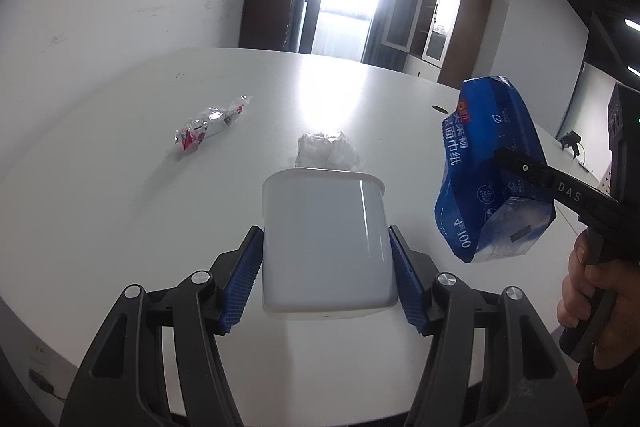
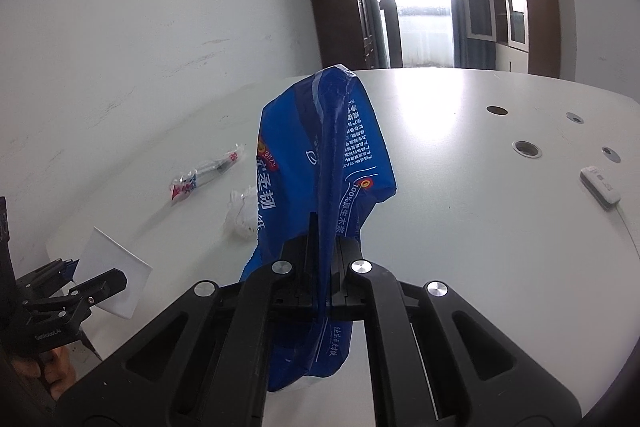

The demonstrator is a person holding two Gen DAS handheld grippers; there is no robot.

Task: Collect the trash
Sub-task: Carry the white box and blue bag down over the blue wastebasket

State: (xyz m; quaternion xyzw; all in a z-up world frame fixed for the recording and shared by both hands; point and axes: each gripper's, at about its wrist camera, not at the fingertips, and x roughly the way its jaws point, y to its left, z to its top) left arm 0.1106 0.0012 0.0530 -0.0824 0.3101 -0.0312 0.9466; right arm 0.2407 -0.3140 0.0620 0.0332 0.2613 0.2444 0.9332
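White counter (image 1: 120,211) fills both views, with a bright window behind. Left gripper (image 1: 326,267) is clamped on the sides of a white bin (image 1: 326,239), mouth facing away from the camera. Right gripper (image 2: 322,267) is pinched together on a blue tissue bag (image 2: 320,155), held in the air to the bin's right and higher than its rim. The next move likely turns on that offset: the bag must cross leftward and come over the bin's mouth. A crumpled tissue (image 1: 326,151) lies just beyond the bin, and a wrapper (image 1: 212,123) farther left.
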